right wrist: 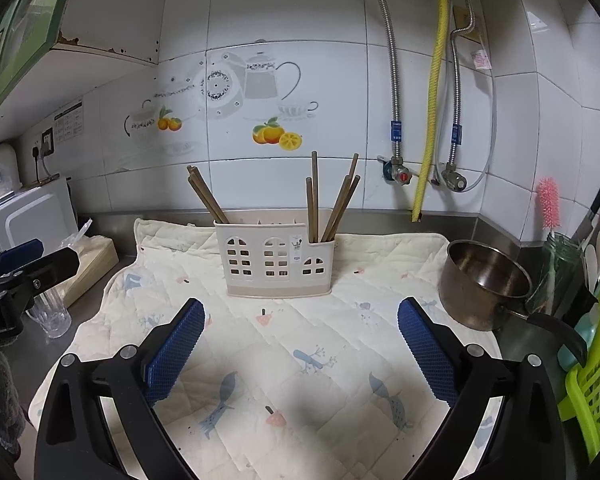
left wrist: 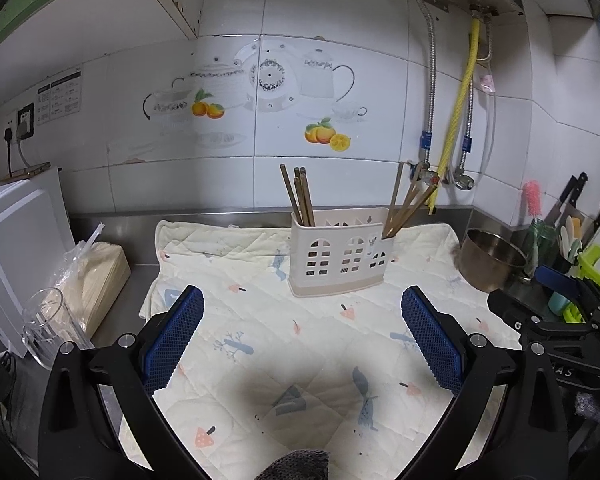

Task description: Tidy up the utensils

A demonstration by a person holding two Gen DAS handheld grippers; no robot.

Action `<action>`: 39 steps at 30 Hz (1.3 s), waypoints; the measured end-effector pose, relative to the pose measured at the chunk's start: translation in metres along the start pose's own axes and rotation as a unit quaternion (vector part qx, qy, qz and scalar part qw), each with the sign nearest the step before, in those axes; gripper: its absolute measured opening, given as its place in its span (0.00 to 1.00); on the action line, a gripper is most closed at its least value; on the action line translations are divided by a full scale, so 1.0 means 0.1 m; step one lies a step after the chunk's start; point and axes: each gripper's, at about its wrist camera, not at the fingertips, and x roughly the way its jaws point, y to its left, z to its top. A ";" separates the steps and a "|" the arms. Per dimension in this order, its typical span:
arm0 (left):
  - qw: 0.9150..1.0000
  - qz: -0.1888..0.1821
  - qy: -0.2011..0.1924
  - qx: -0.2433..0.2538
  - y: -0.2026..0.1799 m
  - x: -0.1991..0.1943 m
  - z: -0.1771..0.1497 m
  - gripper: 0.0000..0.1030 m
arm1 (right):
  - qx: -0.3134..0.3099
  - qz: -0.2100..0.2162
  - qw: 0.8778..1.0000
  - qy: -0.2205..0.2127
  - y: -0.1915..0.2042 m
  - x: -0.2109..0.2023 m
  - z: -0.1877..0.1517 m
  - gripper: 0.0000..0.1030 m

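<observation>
A cream utensil holder (left wrist: 340, 258) (right wrist: 275, 262) with window-shaped cutouts stands on a quilted cloth (left wrist: 300, 360) (right wrist: 280, 360). Brown chopsticks lean in its left end (left wrist: 300, 196) (right wrist: 206, 196) and in its right end (left wrist: 408, 208) (right wrist: 332, 204); the middle compartment looks empty. My left gripper (left wrist: 302, 304) hovers open over the cloth, short of the holder, with nothing between its blue pads. My right gripper (right wrist: 300, 316) is likewise open and empty in front of the holder. The right gripper's body (left wrist: 560, 320) shows at the right of the left wrist view.
A steel pot (right wrist: 484, 280) (left wrist: 492, 256) sits at the cloth's right edge, beside a green drying rack (right wrist: 596, 368), a jar with a pink brush (right wrist: 548, 204) and knives. On the left stand a clear glass (left wrist: 48, 324) (right wrist: 54, 316), a bagged wooden box (left wrist: 100, 276) and a white appliance (left wrist: 16, 248).
</observation>
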 end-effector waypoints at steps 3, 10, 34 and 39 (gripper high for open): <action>1.000 0.001 -0.002 -0.004 0.01 -0.03 0.00 0.95 | -0.001 0.000 1.000 0.001 0.01 -0.01 0.00 0.91; 1.000 0.003 -0.005 -0.007 0.03 -0.09 -0.03 0.95 | -0.003 0.003 1.000 0.000 0.04 -0.05 -0.02 0.92; 1.000 0.009 -0.011 0.008 -0.01 -0.24 -0.11 0.95 | 0.001 -0.002 1.000 -0.009 -0.02 -0.26 -0.06 0.92; 1.000 0.011 -0.010 0.010 -0.02 -0.23 -0.12 0.95 | 0.001 -0.001 1.000 -0.007 -0.03 -0.25 -0.07 0.92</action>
